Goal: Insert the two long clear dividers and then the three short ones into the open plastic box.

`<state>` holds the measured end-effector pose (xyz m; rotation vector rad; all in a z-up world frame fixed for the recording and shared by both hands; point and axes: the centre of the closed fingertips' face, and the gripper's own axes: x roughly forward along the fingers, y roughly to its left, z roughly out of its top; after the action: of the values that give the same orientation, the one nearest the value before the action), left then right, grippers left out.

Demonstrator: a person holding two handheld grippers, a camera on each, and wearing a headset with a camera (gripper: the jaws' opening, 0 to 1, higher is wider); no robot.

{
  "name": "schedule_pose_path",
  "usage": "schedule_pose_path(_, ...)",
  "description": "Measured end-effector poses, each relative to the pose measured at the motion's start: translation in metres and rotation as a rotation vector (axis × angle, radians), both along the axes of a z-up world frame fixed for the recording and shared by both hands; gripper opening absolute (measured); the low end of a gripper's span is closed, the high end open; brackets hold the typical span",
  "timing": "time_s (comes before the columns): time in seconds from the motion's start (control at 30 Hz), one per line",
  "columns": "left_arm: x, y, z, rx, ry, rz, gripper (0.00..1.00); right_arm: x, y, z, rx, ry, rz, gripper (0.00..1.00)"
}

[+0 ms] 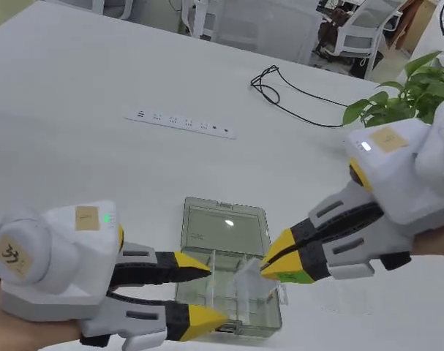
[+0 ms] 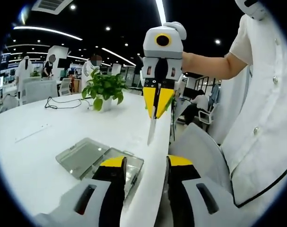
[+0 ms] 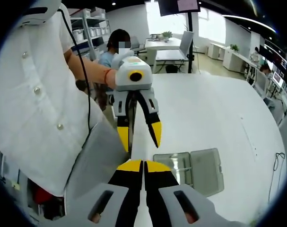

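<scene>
Left tool (image 1: 200,291), nearest the lens: jaws spread wide, gripping nothing, tips at the left edge of the open plastic box (image 1: 207,234). Right tool (image 1: 269,267): jaws pressed together, pinching a clear divider (image 2: 152,130), which in the left gripper view hangs as a thin strip straight down from the tips. Long or short cannot be determined. Box lies on the white worktop (image 1: 75,88) between and below the two tools, its lid laid flat beyond the base. Clear partitions (image 1: 216,272) stand inside the base; count not discernible. Power strip (image 1: 181,123) and black cable (image 1: 280,91) lie well beyond both tools; potted plant (image 1: 404,95) stands behind the right tool.
</scene>
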<state>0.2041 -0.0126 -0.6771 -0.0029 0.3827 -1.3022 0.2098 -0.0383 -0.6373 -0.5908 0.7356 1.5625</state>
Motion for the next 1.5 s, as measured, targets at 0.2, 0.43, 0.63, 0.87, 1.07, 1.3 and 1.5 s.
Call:
schedule_pose_path(0.2,0.006,0.010,-0.009,0.023,0.011,0.034,0.48,0.011,0.003,-0.004,0.004,-0.012,-0.022,0.03)
schedule_pose_path(0.43,0.013,0.021,-0.020,0.045,0.024,0.072,0.59,0.024,0.012,-0.015,0.007,-0.020,-0.049,0.03)
schedule_pose_path(0.63,0.017,0.029,-0.033,0.082,0.023,0.084,0.68,0.034,0.019,-0.024,0.010,-0.024,-0.060,0.03)
schedule_pose_path(0.87,0.025,0.036,-0.044,0.106,0.004,0.109,0.84,0.050,0.027,-0.044,0.012,-0.019,-0.087,0.03)
schedule_pose_path(1.07,0.029,0.037,-0.051,0.108,0.013,0.127,0.97,0.058,0.030,-0.065,0.006,-0.015,-0.103,0.03)
schedule_pose_path(1.3,0.031,0.037,-0.060,0.125,0.020,0.114,1.00,0.063,0.030,-0.087,-0.001,-0.004,-0.117,0.03)
schedule_pose_path(1.5,0.034,0.038,-0.063,0.128,0.027,0.115,1.00,0.067,0.032,-0.099,0.002,-0.002,-0.119,0.03)
